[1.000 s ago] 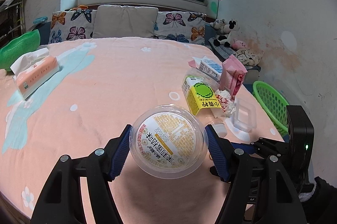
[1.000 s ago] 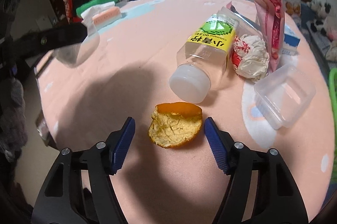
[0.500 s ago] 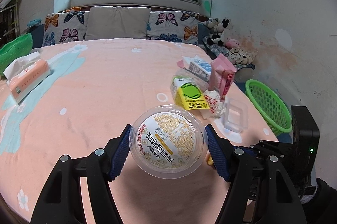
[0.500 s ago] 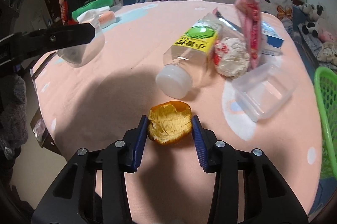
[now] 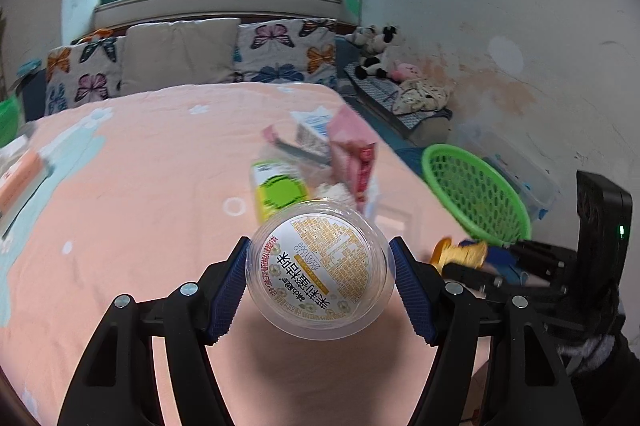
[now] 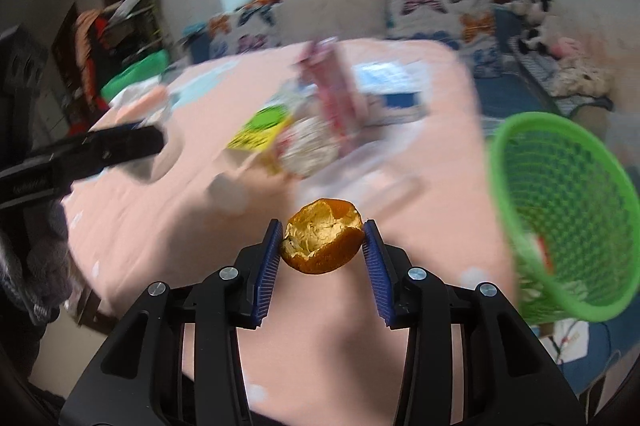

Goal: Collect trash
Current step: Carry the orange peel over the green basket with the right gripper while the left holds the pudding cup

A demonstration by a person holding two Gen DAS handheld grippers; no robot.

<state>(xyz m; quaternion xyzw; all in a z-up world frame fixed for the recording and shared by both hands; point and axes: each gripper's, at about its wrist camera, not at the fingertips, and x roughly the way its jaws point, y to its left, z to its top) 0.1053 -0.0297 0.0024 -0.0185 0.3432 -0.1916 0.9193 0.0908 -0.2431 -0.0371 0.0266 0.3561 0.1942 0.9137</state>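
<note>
Lifted off the table since a second ago, the orange peel (image 6: 322,246) sits pinched in the right gripper (image 6: 323,254), the left gripper (image 5: 320,276) pinching a plastic cup (image 5: 320,276); both next need carrying to the green basket (image 6: 560,209) at two o'clock.

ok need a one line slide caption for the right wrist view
Right gripper clamps an orange peel above the pink table, with the green mesh basket off to the right.

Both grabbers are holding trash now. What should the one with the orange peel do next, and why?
Probably carry the peel rightward over the green basket and let go. The right gripper grips it above the table, and the basket's open mouth is close by on its right.
</note>
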